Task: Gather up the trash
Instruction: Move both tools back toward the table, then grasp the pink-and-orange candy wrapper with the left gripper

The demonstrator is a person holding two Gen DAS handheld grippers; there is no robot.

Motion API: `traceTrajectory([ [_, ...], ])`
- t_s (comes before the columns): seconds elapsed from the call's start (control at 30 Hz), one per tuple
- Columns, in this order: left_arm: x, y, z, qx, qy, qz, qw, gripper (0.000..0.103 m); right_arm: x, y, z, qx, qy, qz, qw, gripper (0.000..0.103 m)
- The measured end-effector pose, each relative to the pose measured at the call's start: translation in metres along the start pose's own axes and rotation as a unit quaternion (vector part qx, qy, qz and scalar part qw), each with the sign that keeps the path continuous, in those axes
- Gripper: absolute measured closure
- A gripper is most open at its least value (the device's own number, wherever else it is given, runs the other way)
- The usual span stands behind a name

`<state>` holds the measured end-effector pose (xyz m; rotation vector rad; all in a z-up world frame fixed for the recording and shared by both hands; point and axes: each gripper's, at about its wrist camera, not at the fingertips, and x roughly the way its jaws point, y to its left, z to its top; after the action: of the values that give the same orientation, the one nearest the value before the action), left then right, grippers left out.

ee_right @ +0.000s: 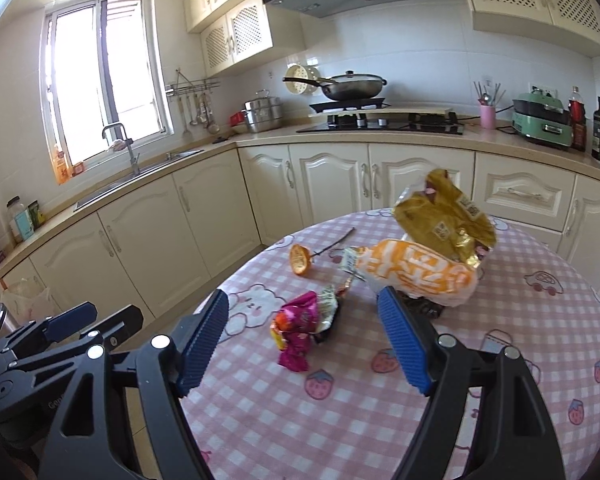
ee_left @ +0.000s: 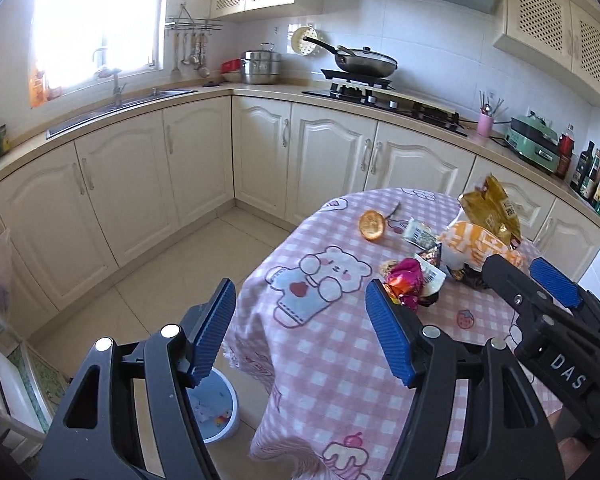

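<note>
Hovering wide open and empty, both the left gripper (ee_left: 300, 332) and right gripper (ee_right: 304, 340) faced uncollected wrappers (ee_right: 300, 328) ahead; bin (ee_left: 216, 412) sat below the left one.

Wrappers (ee_right: 300, 332) on pink checked table (ee_right: 520, 320)

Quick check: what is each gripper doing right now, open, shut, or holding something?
Left gripper: open, holding nothing.
Right gripper: open, holding nothing, over the pink wrapper.
</note>
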<state>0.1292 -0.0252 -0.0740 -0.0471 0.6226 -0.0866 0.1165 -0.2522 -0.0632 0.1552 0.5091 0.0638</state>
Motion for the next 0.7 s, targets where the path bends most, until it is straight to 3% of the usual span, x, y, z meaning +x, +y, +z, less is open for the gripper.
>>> traceTrajectory([
  [0.27,0.009,-0.008,-0.006,0.007,0.018,-0.004,0.9998,0.037,-0.006,-0.008,0.000,-0.004,-0.001,-0.013,1.000,0.026],
  [0.7,0.063,-0.054,-0.022,0.028,0.072,-0.075,0.9942,0.035,0.002,-0.050,-0.014,0.024,0.014,-0.078,0.997,0.025],
])
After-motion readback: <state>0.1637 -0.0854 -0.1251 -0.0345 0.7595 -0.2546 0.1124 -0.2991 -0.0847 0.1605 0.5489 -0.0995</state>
